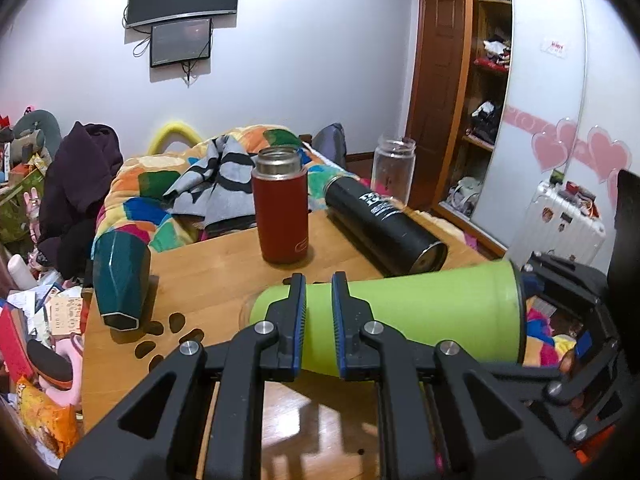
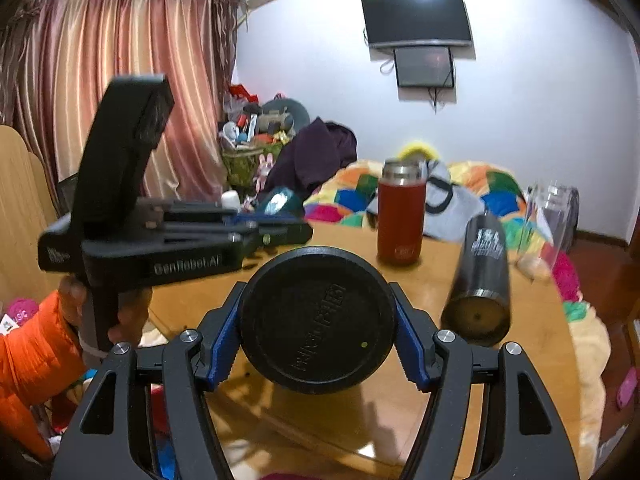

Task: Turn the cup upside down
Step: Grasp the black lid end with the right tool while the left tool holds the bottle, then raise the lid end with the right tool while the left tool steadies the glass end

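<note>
A lime-green cup with a black base is held on its side above the wooden table. My right gripper is shut on it at the base end; the round black base fills the right wrist view. It shows at the right edge of the left wrist view. My left gripper hovers in front of the cup's open end, its jaws nearly shut with a narrow gap and holding nothing. Its body shows at the left in the right wrist view.
On the table stand a red flask, open at the top, a black flask lying on its side, a clear glass jar and a dark teal cup upside down. A bed with a colourful blanket lies behind.
</note>
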`<state>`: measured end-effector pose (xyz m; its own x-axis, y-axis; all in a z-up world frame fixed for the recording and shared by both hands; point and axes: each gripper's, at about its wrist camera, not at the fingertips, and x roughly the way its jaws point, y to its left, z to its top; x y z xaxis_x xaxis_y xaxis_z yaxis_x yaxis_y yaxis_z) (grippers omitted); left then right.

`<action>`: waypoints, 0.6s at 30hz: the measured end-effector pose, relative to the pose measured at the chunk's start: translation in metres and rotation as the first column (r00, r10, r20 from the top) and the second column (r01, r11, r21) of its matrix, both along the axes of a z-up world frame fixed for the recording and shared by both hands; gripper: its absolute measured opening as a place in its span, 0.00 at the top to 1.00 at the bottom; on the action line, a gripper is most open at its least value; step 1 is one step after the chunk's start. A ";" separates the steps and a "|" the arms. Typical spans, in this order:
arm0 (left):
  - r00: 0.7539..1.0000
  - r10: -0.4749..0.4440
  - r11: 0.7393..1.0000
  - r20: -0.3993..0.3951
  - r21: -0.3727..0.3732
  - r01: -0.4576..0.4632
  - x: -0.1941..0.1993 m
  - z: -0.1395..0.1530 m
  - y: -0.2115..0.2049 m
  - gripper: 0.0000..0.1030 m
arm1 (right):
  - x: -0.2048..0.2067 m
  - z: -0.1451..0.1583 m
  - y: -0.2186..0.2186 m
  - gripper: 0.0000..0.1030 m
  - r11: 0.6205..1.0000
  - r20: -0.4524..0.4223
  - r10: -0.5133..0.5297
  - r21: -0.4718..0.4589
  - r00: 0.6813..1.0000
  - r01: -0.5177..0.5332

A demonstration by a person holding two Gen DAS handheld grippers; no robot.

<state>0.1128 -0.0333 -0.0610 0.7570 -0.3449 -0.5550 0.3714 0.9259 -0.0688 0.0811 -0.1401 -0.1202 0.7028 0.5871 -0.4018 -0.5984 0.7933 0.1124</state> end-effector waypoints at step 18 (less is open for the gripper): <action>0.998 -0.066 0.998 0.006 -0.024 0.066 -0.037 -0.004 0.019 0.31 | 0.024 0.045 0.017 0.39 0.998 0.029 0.024 -0.057 0.999 -0.022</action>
